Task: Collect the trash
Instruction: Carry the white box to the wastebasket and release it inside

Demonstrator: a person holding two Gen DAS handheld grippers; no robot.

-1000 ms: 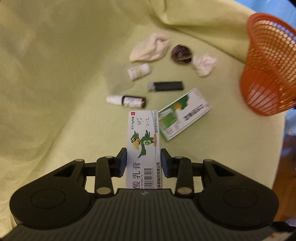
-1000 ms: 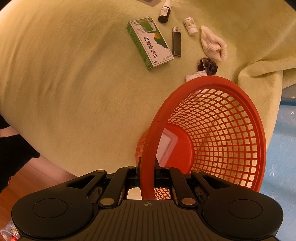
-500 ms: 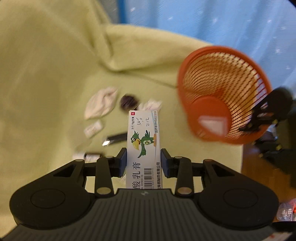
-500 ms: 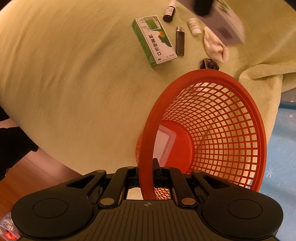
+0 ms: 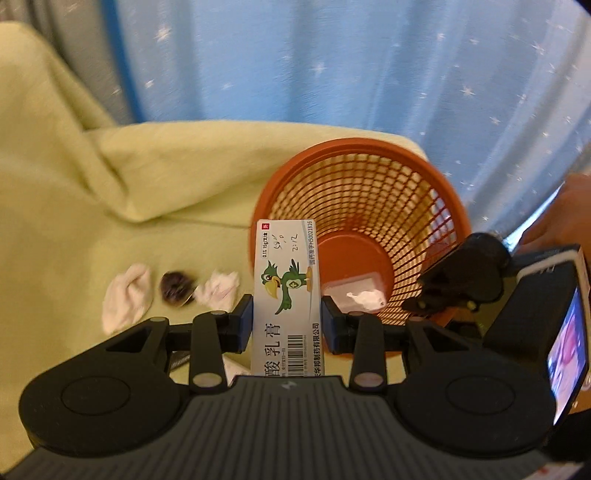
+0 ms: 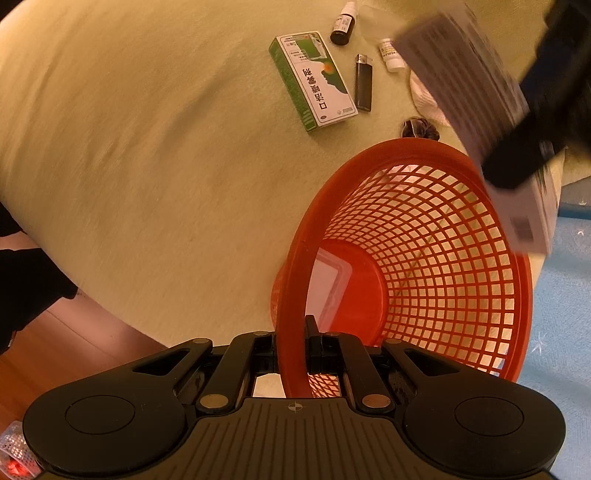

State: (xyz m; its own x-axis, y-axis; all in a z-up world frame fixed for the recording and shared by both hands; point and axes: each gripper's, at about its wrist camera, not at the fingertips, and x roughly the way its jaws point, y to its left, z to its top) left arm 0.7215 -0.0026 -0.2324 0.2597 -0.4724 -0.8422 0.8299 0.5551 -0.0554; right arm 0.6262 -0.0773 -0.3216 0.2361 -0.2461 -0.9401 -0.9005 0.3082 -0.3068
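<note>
My left gripper is shut on a white ointment box printed with a green parrot, held upright. Just beyond and to the right of it stands the red mesh basket. In the right wrist view the same box hangs blurred above the basket's far rim. My right gripper is shut on the near rim of the basket. A crumpled tissue and a flat white packet lie in the basket's bottom.
On the green blanket lie a green-and-white box, a black lighter, a dark dropper bottle, a small white bottle, a dark crumpled wad and white cloths. A blue curtain hangs behind. A hand shows at the right.
My left gripper has lifted the parrot box off the blanket and swung it right, up to the basket. The right gripper has kept its hold on the rim.
</note>
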